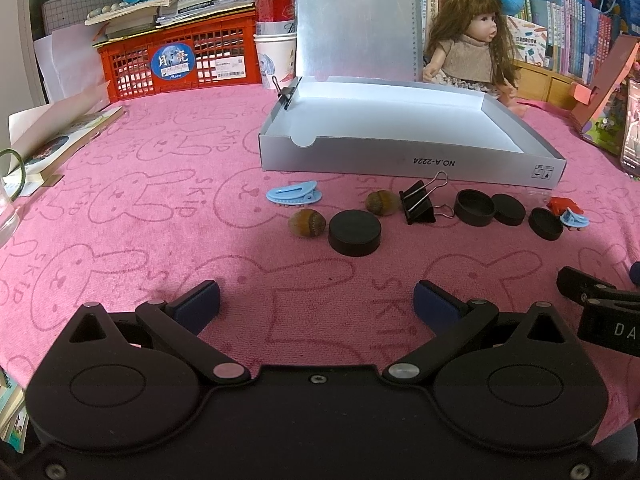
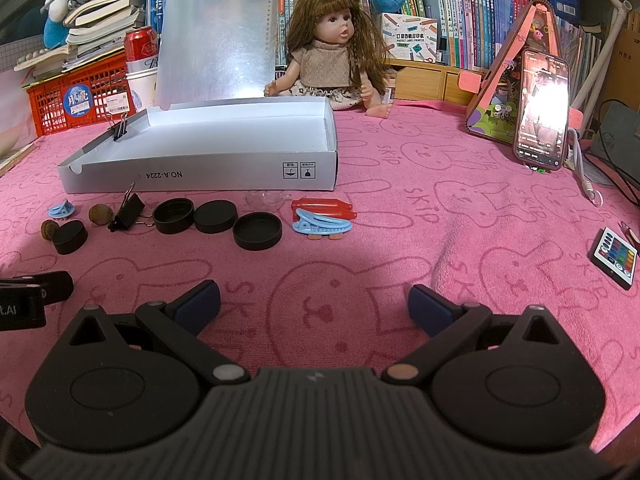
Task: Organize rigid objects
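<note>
A row of small objects lies on the pink cloth before an open grey box [image 1: 404, 162] [image 2: 200, 174]: a blue clip [image 1: 294, 193], two nuts [image 1: 307, 222], several black round lids [image 1: 354, 238] [image 2: 257, 232], a black binder clip [image 1: 418, 202] [image 2: 126, 212], a red clip [image 2: 322, 205] and a second blue clip [image 2: 322, 224]. My left gripper [image 1: 316, 306] is open and empty, short of the row. My right gripper [image 2: 314, 306] is open and empty, short of the red and blue clips.
A doll [image 2: 336, 52] sits behind the box. A phone [image 2: 544, 110] leans on a pink stand at the right, a small remote [image 2: 614, 258] lies near the right edge. A red crate [image 1: 180, 62], a can and cups stand at the back left.
</note>
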